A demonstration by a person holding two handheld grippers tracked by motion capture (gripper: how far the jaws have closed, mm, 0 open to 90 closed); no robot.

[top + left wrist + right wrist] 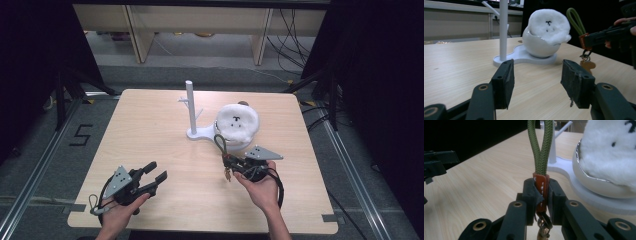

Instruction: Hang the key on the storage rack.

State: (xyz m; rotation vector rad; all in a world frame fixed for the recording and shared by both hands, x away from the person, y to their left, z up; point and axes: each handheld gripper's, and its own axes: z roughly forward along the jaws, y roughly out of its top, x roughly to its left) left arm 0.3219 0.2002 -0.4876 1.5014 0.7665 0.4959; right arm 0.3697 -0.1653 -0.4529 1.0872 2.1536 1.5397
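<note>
Here the right gripper (541,195) pinches the keyring strap (540,150) upright; left gripper (536,82) gapes empty, well apart.

We are in a lab: black curtains (30,60), loose cables (295,30), taped floor number (82,135) beside the surface (150,150).

surface (150,150): pale wood, matt, fine grain
keychain loop (540,145): green braided cord, rough weave
keychain tab (541,190): orange-brown leather look, stitched
keychain clasp (544,223): glossy metal
bowl (537,46): white, smooth, glossy
plush (549,25): white, fluffy cloth
stand (191,107): white plastic, smooth, matt
jaws: black, matt plastic, with rough, worn pads
</note>
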